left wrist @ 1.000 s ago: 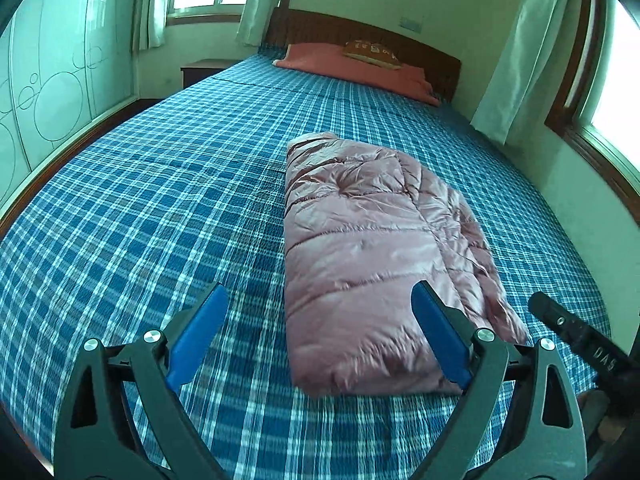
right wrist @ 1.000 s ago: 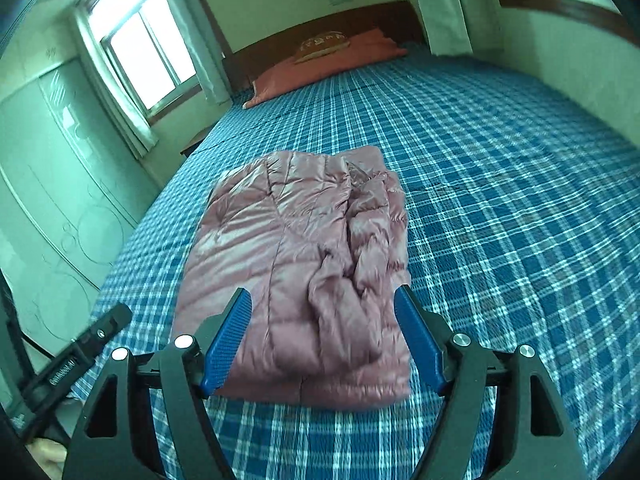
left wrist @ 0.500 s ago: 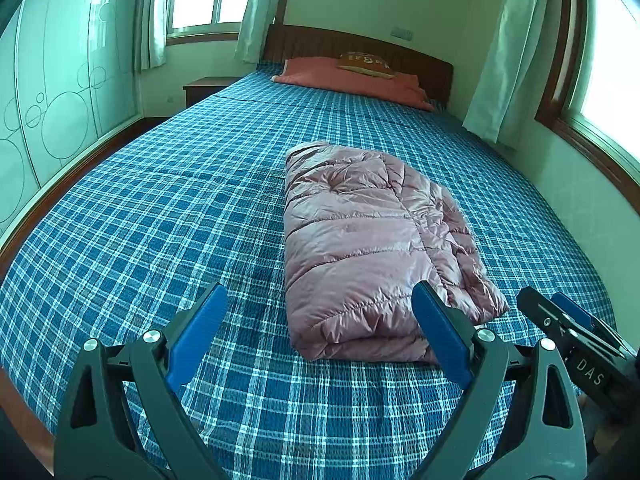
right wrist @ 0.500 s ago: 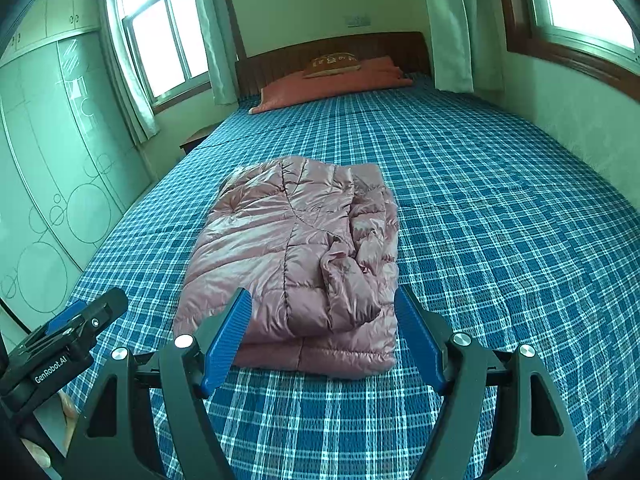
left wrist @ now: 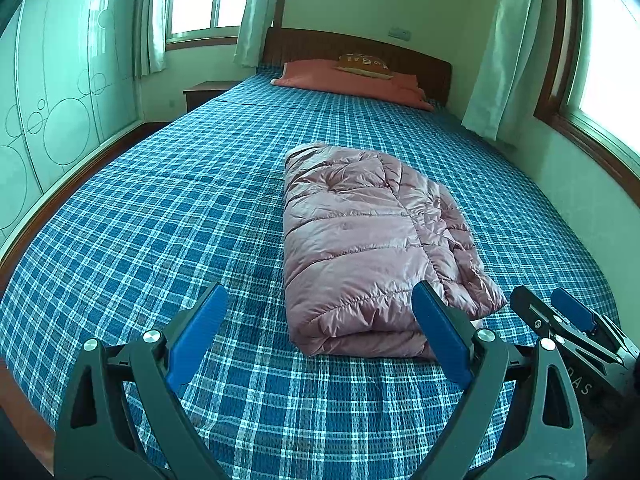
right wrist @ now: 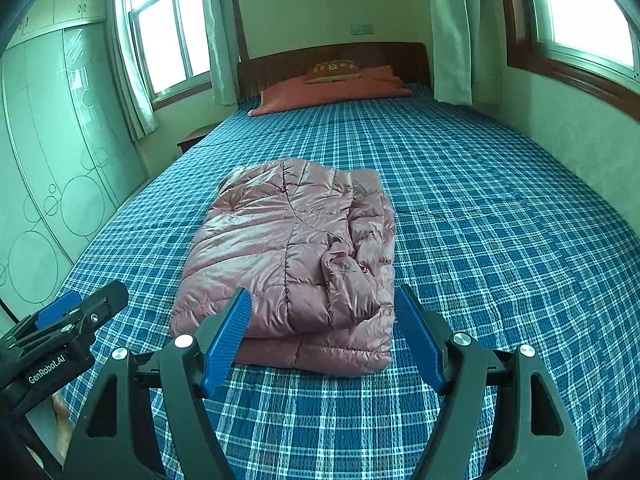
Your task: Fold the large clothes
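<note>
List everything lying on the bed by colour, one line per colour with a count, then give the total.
Pink: 1, the folded puffer jacket
Orange-red: 1, the long pillow at the headboard
Tan with a pattern: 1, the small cushion on top of that pillow
Total: 3, all on the blue plaid bedspread

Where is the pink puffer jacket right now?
The folded pink puffer jacket lies on the blue plaid bedspread near the foot of the bed, just beyond both open grippers and well short of the orange pillow.
</note>
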